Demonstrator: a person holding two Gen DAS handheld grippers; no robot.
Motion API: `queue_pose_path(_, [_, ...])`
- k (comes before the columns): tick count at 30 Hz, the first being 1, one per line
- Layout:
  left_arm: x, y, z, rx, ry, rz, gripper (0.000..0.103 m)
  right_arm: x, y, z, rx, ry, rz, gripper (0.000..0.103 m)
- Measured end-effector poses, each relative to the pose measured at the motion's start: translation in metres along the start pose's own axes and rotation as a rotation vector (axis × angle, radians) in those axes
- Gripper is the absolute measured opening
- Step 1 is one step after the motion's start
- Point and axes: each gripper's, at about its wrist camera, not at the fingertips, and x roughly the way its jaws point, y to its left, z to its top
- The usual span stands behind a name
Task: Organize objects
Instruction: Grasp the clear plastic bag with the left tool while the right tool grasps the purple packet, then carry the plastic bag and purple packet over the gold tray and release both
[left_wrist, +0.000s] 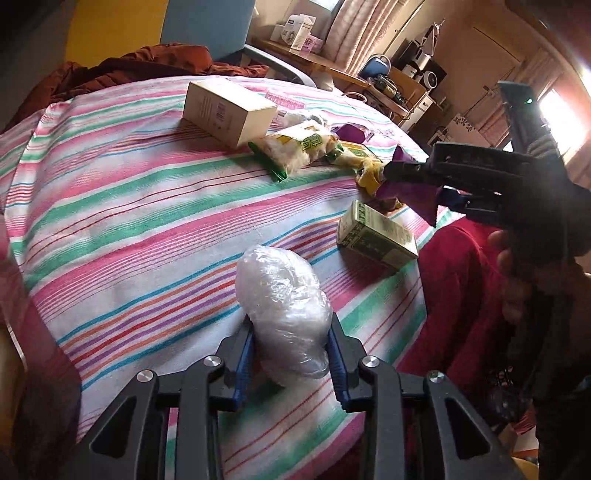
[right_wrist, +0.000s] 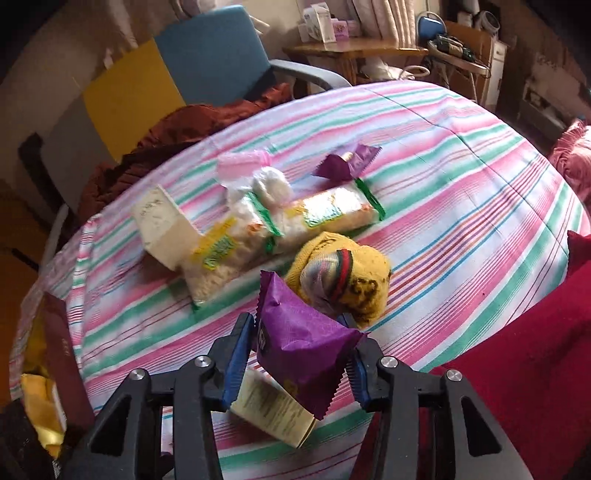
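Observation:
My left gripper (left_wrist: 291, 354) is shut on a clear plastic bag of white stuff (left_wrist: 284, 314), held over the striped tablecloth (left_wrist: 129, 206). My right gripper (right_wrist: 301, 343) is shut on a purple snack packet (right_wrist: 299, 339), held above the cloth; it also shows in the left wrist view (left_wrist: 391, 177) at the right with the packet (left_wrist: 413, 195). On the cloth lie a white box (left_wrist: 229, 110), two green-edged rice snack packs (left_wrist: 299, 147), a yellow sock bundle (right_wrist: 343, 273), a second purple packet (right_wrist: 347, 162) and a small green-and-cream box (left_wrist: 376, 236).
A blue chair (right_wrist: 210, 51) and a rust-brown cloth (right_wrist: 177, 129) are behind the table. A red cushion (right_wrist: 524, 354) lies at the right edge. A wooden side table (right_wrist: 354, 48) with small boxes stands at the back. A brown bag (right_wrist: 55, 354) sits at the left.

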Motion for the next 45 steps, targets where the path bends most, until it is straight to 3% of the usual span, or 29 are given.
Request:
queue_pose_path(5, [-0.027,-0.006,-0.002,0.027,-0.061,0.006,0.035,-0.027,0.014,-0.002,-0.055,-0.048,0.047,0.047])
queue_pose_path(10, [-0.071,0.008,-0.003,-0.021,-0.159,0.025,0.035,-0.045,0.044,0.0,-0.118,-0.076,0.114,0.047])
queue_pose_path(16, [-0.135,0.057,-0.006,-0.171,-0.29,0.094,0.035,-0.045,0.108,-0.008,-0.247,-0.05,0.218,0.047])
queue_pose_path(21, [-0.187,0.11,-0.009,-0.274,-0.383,0.221,0.035,-0.034,0.173,-0.025,-0.361,0.008,0.318,0.047])
queue_pose_path(28, [-0.219,0.193,0.001,-0.384,-0.381,0.365,0.035,-0.031,0.258,-0.056,-0.534,0.068,0.435,0.049])
queue_pose_path(31, [-0.222,0.223,0.007,-0.422,-0.361,0.391,0.037,-0.031,0.29,-0.078,-0.618,0.107,0.494,0.049])
queue_pose_path(33, [-0.223,0.237,0.007,-0.455,-0.357,0.405,0.042,-0.028,0.309,-0.094,-0.665,0.146,0.533,0.05])
queue_pose_path(35, [-0.225,0.25,0.007,-0.486,-0.362,0.408,0.058,-0.025,0.326,-0.112,-0.716,0.177,0.559,0.053])
queue_pose_path(38, [-0.234,0.26,0.002,-0.522,-0.397,0.395,0.075,-0.021,0.342,-0.135,-0.762,0.218,0.582,0.069])
queue_pose_path(41, [-0.246,0.258,-0.01,-0.551,-0.447,0.414,0.076,-0.019,0.349,-0.149,-0.79,0.247,0.596,0.08])
queue_pose_path(45, [-0.26,0.246,-0.026,-0.562,-0.499,0.479,0.076,-0.024,0.347,-0.157,-0.808,0.218,0.576,0.101])
